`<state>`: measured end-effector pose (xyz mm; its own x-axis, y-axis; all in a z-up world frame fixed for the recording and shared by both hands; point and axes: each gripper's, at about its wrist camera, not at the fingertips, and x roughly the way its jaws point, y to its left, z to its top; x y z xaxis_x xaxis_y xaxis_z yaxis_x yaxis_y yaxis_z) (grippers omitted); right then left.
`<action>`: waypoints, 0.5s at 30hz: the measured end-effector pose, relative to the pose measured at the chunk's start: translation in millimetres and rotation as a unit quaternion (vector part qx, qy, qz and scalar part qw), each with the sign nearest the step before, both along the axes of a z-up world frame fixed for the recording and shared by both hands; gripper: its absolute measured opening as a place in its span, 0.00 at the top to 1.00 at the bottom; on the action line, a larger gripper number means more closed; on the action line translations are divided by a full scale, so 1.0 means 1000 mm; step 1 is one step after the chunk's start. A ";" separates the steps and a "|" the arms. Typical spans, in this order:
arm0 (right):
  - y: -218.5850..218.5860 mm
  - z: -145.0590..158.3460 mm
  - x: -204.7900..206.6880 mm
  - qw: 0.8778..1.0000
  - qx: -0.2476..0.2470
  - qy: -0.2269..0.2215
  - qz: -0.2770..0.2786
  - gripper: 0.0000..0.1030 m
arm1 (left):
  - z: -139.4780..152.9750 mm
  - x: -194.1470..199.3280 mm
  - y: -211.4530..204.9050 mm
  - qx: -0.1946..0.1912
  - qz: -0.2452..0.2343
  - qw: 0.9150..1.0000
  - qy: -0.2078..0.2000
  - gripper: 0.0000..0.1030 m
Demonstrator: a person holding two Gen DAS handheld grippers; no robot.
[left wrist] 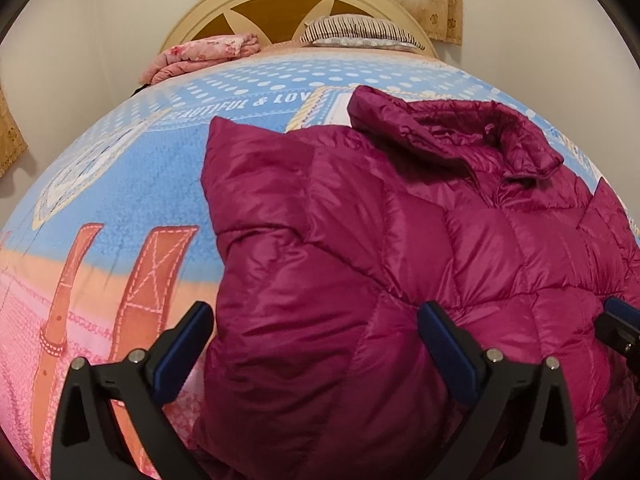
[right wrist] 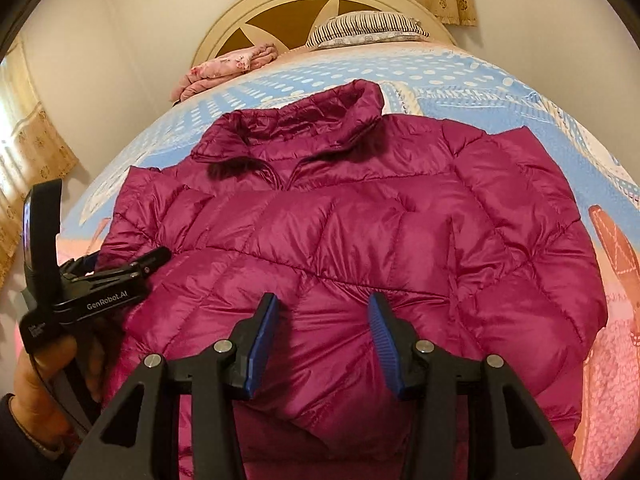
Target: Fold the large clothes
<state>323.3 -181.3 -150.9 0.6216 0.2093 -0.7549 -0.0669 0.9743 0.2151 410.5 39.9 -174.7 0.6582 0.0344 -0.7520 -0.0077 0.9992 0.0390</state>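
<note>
Magenta puffer jacket [right wrist: 360, 220] spread on bed [left wrist: 120, 200], collar at 12 o'clock; left gripper [left wrist: 316, 344] and right gripper [right wrist: 322, 344] above hem, jaws apart, gripping nothing.

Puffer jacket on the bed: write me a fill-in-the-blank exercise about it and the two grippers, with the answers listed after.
1. The puffer jacket is coloured ____.
2. It lies on a bedspread with its collar toward the ____.
3. The jaws of the left gripper and the right gripper both stand ____.
4. Against the headboard rests a ____ pillow.

Answers: magenta; headboard; open; striped
</note>
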 end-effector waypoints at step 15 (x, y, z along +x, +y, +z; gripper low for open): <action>0.007 -0.015 0.000 1.000 -0.029 -0.004 -0.004 0.54 | -0.008 0.008 0.005 -0.022 -0.005 0.999 0.031 0.00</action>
